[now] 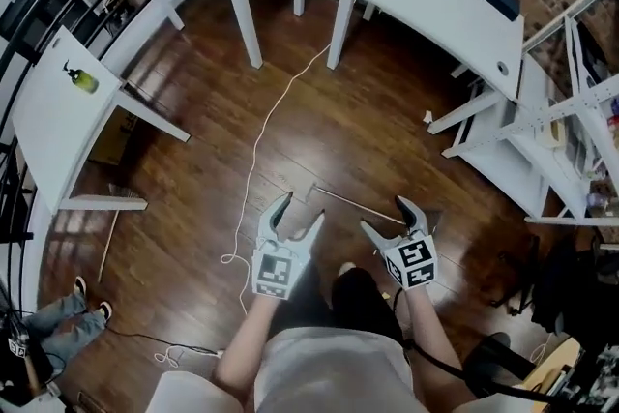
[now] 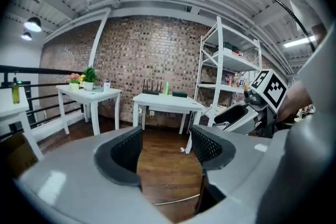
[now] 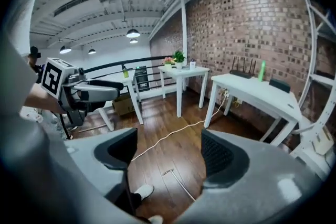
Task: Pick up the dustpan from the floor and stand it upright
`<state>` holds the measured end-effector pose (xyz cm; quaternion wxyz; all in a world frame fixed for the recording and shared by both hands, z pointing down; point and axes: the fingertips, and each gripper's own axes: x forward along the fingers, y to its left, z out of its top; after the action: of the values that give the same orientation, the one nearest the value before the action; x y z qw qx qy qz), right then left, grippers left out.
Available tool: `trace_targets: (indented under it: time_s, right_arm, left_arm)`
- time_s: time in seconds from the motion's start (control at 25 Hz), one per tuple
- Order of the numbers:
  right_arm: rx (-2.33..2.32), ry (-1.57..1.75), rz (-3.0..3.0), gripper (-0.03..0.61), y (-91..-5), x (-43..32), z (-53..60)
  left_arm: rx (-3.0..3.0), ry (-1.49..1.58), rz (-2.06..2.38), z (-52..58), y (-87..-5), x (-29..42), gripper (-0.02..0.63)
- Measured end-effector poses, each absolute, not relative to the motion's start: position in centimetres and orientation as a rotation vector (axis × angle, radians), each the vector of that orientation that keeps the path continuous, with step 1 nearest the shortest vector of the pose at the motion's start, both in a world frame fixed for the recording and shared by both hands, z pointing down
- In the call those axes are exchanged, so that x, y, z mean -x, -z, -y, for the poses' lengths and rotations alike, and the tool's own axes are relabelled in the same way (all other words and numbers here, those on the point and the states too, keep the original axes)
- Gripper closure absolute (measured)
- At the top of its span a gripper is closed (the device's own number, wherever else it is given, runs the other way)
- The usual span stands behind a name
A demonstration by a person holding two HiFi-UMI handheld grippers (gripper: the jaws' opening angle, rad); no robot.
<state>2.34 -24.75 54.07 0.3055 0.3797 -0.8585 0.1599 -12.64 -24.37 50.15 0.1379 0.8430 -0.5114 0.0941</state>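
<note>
The dustpan lies flat on the dark wood floor. Its thin metal handle [image 1: 356, 202] runs from left to right toward a dark pan [image 1: 434, 221] that is mostly hidden behind my right gripper. My left gripper [image 1: 302, 210] hovers over the handle's left end, open and empty. My right gripper [image 1: 386, 216] hangs open above the handle's right part, also with nothing in it. The left gripper view shows the handle [image 2: 174, 201] low between the jaws of the left gripper [image 2: 165, 150]. In the right gripper view the handle [image 3: 180, 184] lies on the floor below the right gripper [image 3: 168, 153].
A white cable [image 1: 259, 138] snakes across the floor left of the dustpan. White tables [image 1: 440, 7] stand at the back and left, and a white shelving unit [image 1: 571, 126] at the right. Another person's legs [image 1: 68, 308] are at the lower left. A broom-like thing [image 1: 109, 208] lies under the left table.
</note>
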Motion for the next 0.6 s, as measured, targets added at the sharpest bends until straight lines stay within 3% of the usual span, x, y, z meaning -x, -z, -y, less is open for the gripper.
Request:
trace_targets:
  time_s: [0.32,0.6]
  right_arm:
    - [-0.748,-0.714,2.123,0.212,-75.5,1.3,28.1]
    - [-0.682,-1.177,1.971,0.215,-99.4,6.2,27.0]
  left_arm:
    - [-2.197,-0.452,1.406,28.5,-68.5,13.8,0.305]
    - [-1.989,-0.528,1.384,28.5,-91.2,14.8,0.32]
